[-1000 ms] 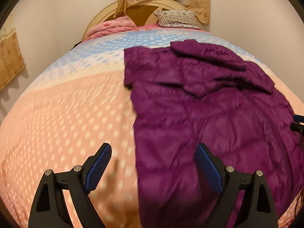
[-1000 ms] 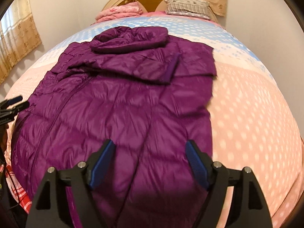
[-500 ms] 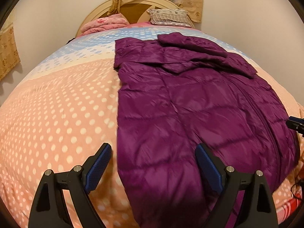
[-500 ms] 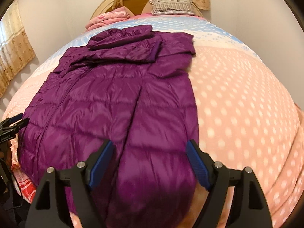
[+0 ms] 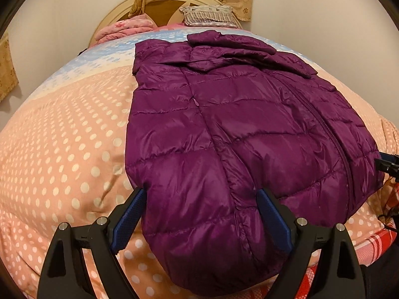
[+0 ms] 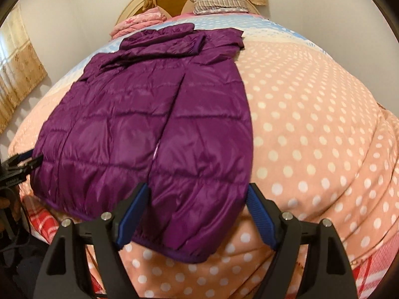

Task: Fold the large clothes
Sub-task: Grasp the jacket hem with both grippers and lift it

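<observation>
A purple quilted jacket (image 5: 224, 124) (image 6: 149, 114) lies flat on the bed, sleeves and hood folded in at its far end, hem toward me. My left gripper (image 5: 200, 194) hovers open over the hem's left corner, nothing pinched between its blue pads. My right gripper (image 6: 198, 189) hangs over the hem's right corner with its jaws closing a little; the hem lies under the gap and the pads do not press on it. Each gripper also shows at the edge of the other view: the right gripper (image 5: 389, 162), the left gripper (image 6: 20, 164).
The bed carries a peach polka-dot cover (image 5: 62, 137) (image 6: 311, 124) that turns blue farther back. A pink folded blanket (image 5: 124, 28) and a striped pillow (image 5: 208, 16) rest at the headboard. A red plaid sheet (image 5: 374, 244) (image 6: 42, 221) shows at the near edge.
Both grippers have drawn back along the jacket from its middle to its near hem, so the hem and the bed's near edge have come into view. The jacket has not moved.
</observation>
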`<action>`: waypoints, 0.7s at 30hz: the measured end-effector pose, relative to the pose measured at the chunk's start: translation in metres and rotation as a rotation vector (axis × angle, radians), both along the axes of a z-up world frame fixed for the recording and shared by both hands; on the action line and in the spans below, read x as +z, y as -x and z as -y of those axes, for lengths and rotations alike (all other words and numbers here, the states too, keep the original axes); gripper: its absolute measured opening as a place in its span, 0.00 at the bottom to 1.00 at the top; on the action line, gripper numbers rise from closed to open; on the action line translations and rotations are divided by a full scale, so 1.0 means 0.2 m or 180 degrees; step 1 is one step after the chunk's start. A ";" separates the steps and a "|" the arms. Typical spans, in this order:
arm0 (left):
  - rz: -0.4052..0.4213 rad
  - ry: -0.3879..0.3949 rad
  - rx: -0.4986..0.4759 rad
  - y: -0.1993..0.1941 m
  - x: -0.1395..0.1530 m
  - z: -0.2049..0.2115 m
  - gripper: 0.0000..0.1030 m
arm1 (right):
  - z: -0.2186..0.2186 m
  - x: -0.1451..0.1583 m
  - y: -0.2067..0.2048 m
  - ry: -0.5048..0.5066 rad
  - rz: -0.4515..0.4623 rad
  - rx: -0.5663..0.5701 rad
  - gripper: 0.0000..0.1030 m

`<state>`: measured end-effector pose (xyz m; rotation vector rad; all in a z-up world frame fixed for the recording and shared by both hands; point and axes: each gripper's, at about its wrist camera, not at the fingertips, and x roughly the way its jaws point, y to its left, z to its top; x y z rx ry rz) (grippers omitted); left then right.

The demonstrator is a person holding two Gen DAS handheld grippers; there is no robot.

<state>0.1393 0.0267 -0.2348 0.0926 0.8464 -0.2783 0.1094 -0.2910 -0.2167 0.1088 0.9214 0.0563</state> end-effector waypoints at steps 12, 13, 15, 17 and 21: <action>0.0121 -0.0082 -0.0170 0.08 0.10 0.01 0.08 | -0.04 0.02 0.03 0.0081 0.0117 0.0177 0.10; 0.0133 -0.0039 -0.0172 0.08 0.12 0.00 0.07 | -0.04 0.04 0.04 0.0043 0.0154 0.0193 0.10; 0.0175 0.0024 -0.0187 0.09 0.16 -0.02 0.05 | -0.04 0.07 0.05 -0.0048 0.0239 0.0223 0.09; 0.0240 0.0079 -0.0210 0.10 0.21 -0.04 0.04 | -0.02 0.12 0.07 -0.0155 0.0320 0.0229 0.08; 0.0437 0.0231 -0.0237 0.14 0.37 -0.09 0.02 | 0.01 0.23 0.12 -0.0331 0.0515 0.0202 0.08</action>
